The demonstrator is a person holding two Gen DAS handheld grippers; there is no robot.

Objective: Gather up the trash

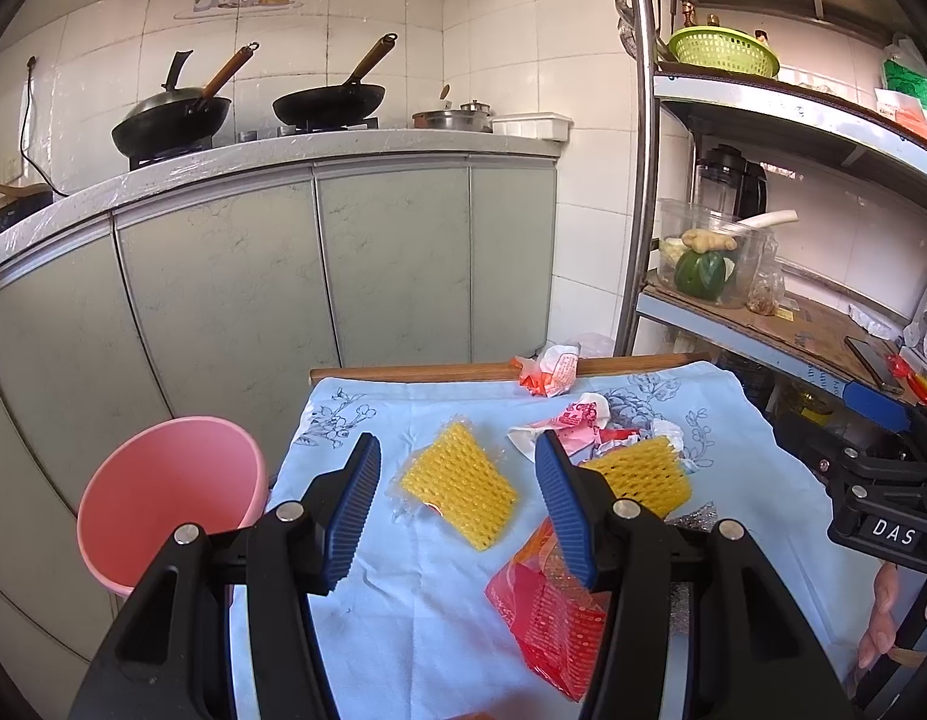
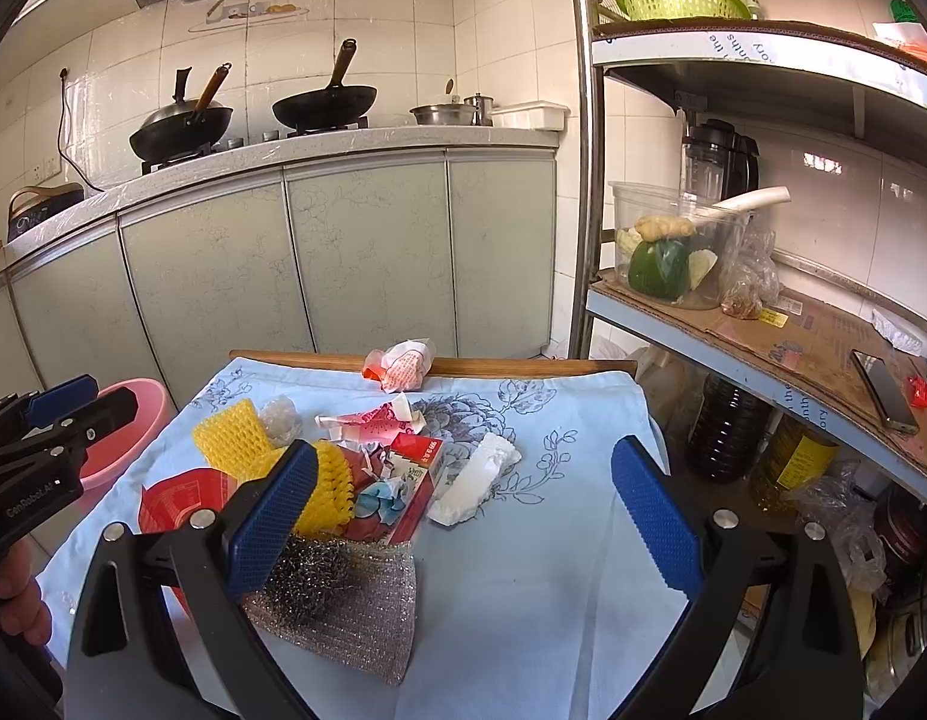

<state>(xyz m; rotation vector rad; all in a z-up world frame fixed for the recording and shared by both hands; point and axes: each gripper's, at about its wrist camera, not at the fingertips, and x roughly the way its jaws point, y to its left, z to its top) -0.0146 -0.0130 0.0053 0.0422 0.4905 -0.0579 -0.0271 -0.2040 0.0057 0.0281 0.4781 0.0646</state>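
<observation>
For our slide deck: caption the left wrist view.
Open left gripper hovers over yellow foam net beside pink bin.

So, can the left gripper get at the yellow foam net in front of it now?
Probably yes: the left gripper is open and empty, the yellow foam net lies flat on the cloth between its fingers' line, and nothing covers it.

1. I read "DAS" in white letters on a black label on the right gripper (image 1: 883, 480).
2. I read "GenRobot.AI" along the black body of the left gripper (image 2: 49, 420).
3. Small print covers the red carton (image 2: 412, 489) beside the left gripper, too fine for me to read.
</observation>
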